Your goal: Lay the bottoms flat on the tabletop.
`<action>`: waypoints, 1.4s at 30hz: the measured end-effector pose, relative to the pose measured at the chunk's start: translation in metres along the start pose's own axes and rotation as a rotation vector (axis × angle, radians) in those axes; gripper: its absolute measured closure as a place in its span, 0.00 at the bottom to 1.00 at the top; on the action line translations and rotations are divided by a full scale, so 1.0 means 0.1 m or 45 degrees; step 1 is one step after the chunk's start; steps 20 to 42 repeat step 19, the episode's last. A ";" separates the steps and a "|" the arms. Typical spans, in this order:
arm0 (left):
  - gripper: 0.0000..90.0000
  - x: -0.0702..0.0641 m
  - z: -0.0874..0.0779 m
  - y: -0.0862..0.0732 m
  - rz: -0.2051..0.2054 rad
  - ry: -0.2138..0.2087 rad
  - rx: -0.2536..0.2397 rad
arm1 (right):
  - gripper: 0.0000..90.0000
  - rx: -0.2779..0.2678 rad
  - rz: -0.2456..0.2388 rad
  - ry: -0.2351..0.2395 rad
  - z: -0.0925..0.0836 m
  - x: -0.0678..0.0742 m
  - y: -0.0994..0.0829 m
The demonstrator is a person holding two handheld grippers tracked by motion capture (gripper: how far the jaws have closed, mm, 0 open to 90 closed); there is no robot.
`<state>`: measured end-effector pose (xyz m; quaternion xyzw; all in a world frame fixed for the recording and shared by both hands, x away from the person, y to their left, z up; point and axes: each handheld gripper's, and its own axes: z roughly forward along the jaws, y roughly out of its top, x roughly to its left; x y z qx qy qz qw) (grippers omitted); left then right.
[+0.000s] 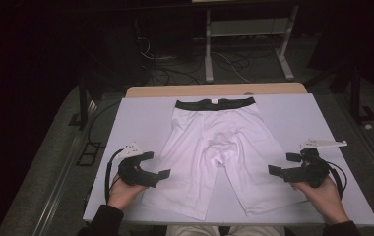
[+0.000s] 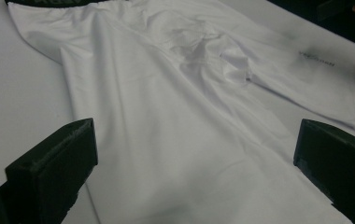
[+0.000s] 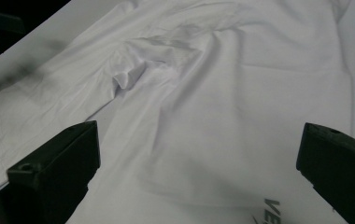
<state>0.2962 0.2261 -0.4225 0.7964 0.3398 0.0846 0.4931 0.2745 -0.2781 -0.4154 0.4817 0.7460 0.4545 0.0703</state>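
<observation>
A pair of white shorts (image 1: 218, 150) with a black waistband (image 1: 214, 103) lies flat on the white table (image 1: 140, 115), legs pointing toward me. My left gripper (image 1: 158, 165) is open beside the outer edge of the left leg, jaws pointing inward at the cloth. In the left gripper view the white fabric (image 2: 175, 121) spreads between the wide-apart jaws. My right gripper (image 1: 281, 165) is open at the outer edge of the right leg. The right gripper view has the shorts' crotch folds (image 3: 133, 70) ahead and grey lettering (image 3: 271, 210) near the bottom. Neither gripper holds anything.
The table's front edge (image 1: 224, 221) is close to the person's body. Beyond the far edge, a wooden strip (image 1: 214, 90), a metal frame (image 1: 246, 44) and cables (image 1: 175, 69) sit on the dark floor. Bare table surface flanks the shorts on both sides.
</observation>
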 end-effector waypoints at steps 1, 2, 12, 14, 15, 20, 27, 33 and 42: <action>0.00 0.01 0.00 0.00 0.002 0.002 0.000 | 0.00 -0.002 0.004 -0.005 -0.01 -0.02 -0.01; 0.00 0.01 -0.01 -0.01 0.001 0.006 -0.001 | 0.00 -0.006 0.008 -0.012 -0.03 -0.04 -0.02; 0.00 0.14 -0.04 -0.09 -0.029 0.042 -0.016 | 0.00 -0.008 -0.117 -0.073 -0.07 -0.09 -0.22; 0.00 0.16 -0.04 -0.10 -0.033 0.042 -0.010 | 0.00 -0.029 -0.118 -0.078 -0.10 -0.09 -0.24; 0.00 0.16 -0.04 -0.10 -0.032 0.040 -0.010 | 0.00 -0.041 -0.120 -0.081 -0.12 -0.09 -0.24; 0.00 0.15 -0.04 -0.10 -0.023 0.026 -0.014 | 0.00 -0.079 -0.116 -0.100 -0.17 -0.12 -0.27; 0.00 0.15 -0.04 -0.10 -0.023 0.026 -0.014 | 0.00 -0.079 -0.116 -0.100 -0.17 -0.12 -0.27; 0.00 0.15 -0.04 -0.10 -0.023 0.026 -0.014 | 0.00 -0.079 -0.116 -0.100 -0.17 -0.12 -0.27; 0.00 0.15 -0.04 -0.10 -0.023 0.026 -0.014 | 0.00 -0.079 -0.116 -0.100 -0.17 -0.12 -0.27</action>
